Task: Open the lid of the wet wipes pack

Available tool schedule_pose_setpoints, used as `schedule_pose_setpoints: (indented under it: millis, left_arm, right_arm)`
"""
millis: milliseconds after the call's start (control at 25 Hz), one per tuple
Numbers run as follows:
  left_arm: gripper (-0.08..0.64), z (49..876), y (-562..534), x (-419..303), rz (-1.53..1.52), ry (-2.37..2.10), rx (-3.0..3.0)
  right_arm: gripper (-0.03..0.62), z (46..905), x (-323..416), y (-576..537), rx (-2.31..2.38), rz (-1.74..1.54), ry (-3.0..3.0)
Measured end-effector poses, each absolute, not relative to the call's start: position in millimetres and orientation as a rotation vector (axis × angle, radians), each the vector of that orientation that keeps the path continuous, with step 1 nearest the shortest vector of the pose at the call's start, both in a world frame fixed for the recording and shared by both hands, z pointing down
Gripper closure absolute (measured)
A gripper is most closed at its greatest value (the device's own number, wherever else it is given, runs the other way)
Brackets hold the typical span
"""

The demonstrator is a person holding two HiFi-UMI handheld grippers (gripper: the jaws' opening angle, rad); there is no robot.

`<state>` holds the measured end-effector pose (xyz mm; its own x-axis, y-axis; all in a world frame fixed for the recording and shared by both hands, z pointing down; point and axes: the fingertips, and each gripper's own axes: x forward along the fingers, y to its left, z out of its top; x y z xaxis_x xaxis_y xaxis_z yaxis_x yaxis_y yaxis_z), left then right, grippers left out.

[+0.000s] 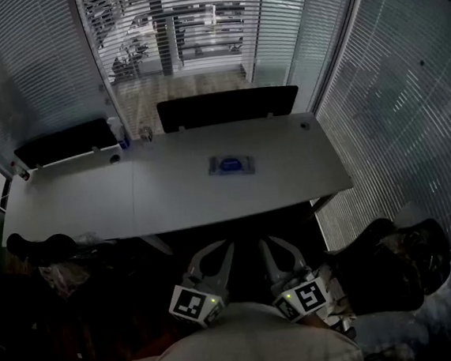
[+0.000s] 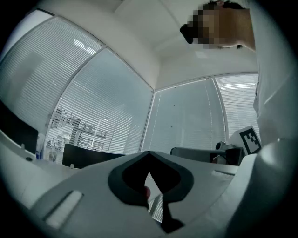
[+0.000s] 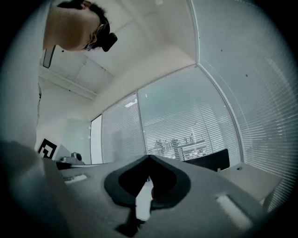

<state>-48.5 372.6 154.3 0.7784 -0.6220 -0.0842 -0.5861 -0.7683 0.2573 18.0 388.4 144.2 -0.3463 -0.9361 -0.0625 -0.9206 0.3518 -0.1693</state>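
The wet wipes pack [image 1: 230, 165] is a flat bluish packet lying on the grey table [image 1: 164, 197], a little right of the middle, with its lid down. Both grippers are held close to the person's body, below the table's near edge and well short of the pack. In the head view my left gripper [image 1: 222, 252] and right gripper [image 1: 273, 247] point toward the table side by side. In the gripper views, the left gripper's [image 2: 149, 153] jaws meet at their tips with nothing between them, and so do the right gripper's [image 3: 149, 158]. Neither gripper view shows the pack.
Two black chairs [image 1: 226, 106] [image 1: 67, 141] stand along the table's far side, with a small bottle [image 1: 118, 134] near the far left corner. Glass walls with blinds enclose the room. A dark chair [image 1: 389, 271] is at my right and dark clutter [image 1: 51, 260] at my left.
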Motion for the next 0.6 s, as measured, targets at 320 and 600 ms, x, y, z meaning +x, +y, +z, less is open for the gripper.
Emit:
schedule_pose_setpoints:
  millis: [320, 600]
  left_arm:
    - [0.557, 155.8, 369.1, -50.6, -0.247, -0.957, 2.751]
    - [0.557, 159.3, 367.4, -49.4, -0.242, -0.962, 2.742]
  right_arm:
    - [0.593, 140.2, 20.6, 387.8, -1.662, -0.194, 2.405]
    - [0.594, 142.0, 26.0, 387.0, -1.665, -0.206, 2.389]
